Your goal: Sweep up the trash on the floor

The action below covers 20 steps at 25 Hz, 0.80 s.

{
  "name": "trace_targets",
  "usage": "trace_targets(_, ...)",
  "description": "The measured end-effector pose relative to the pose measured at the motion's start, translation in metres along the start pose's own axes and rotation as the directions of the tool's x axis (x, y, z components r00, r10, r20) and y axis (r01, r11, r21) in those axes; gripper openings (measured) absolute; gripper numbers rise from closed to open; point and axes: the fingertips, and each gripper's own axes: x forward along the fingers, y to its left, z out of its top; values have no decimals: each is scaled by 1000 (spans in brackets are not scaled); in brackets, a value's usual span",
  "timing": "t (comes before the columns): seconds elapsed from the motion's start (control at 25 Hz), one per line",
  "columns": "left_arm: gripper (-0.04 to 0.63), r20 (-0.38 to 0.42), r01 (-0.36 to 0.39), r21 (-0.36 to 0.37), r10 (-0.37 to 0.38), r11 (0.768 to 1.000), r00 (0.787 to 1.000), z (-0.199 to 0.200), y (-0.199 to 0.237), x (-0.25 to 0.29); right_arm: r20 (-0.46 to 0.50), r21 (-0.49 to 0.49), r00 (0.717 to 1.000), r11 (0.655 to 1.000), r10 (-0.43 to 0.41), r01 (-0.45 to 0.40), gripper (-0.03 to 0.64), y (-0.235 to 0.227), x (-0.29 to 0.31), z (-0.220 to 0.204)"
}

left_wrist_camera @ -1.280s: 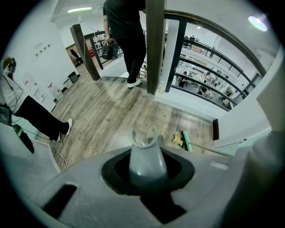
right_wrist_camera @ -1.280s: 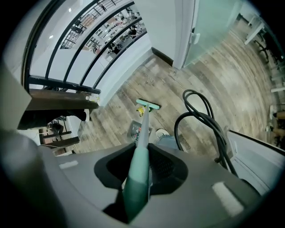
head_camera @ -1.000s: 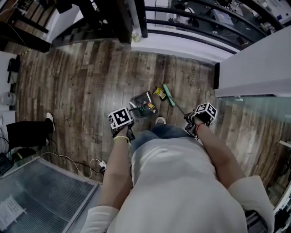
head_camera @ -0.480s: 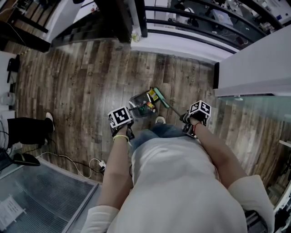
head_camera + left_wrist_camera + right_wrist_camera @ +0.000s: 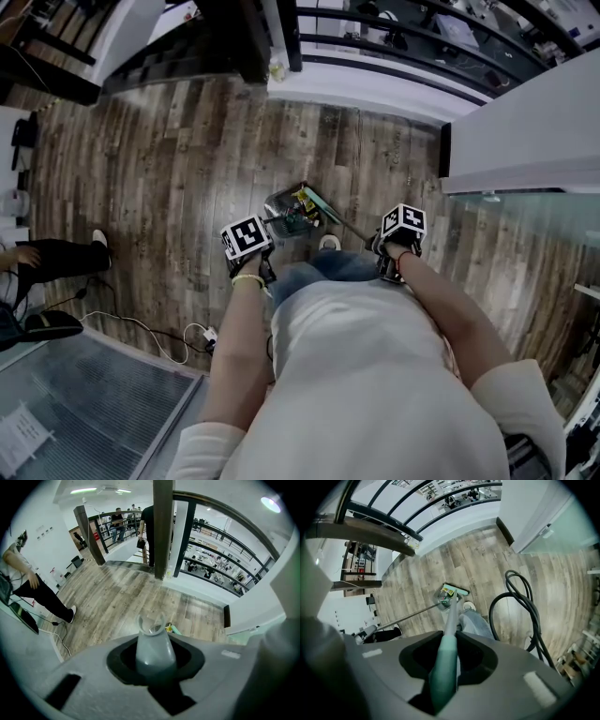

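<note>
**Dark wood-plank floor [image 5: 187, 159]: both tools set for gathering**

The left gripper [image 5: 253, 242] is clamped on the grey plastic handle [image 5: 154, 651] of a greyish long-handled dustpan [image 5: 281, 204], judged to steady it just ahead. The right gripper [image 5: 389, 239] is closed on the teal broom handle [image 5: 443, 667]. Its green broom head [image 5: 317, 202] is set against the pan, where colourful wrapper trash [image 5: 298, 221] sits.
</note>
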Motion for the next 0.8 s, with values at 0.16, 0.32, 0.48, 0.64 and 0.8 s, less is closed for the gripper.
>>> trace_targets(0.16,86,9,-2,2,2,1000,1000,2,-1,-1,0,-63,999,997,-35,34,95,3,-1,-3)
trace_targets(0.32,86,7,-3,4,3,1000,1000,0,-3,-1,-10,-88,999,996,-35,34,94,4,-1,-6)
trace_targets(0.48,86,5,-2,5,2,1000,1000,-1,-3,-1,-21,-94,1000,996,-12,10,94,6,-1,-9)
trace_targets(0.64,86,9,-2,7,2,1000,1000,0,-2,-1,-64,-173,998,985,7,-18,95,19,-1,-16)
trace_targets(0.8,86,7,1,8,-1,1000,1000,-1,-3,0,-58,-216,998,976,-7,-6,95,21,-4,-18)
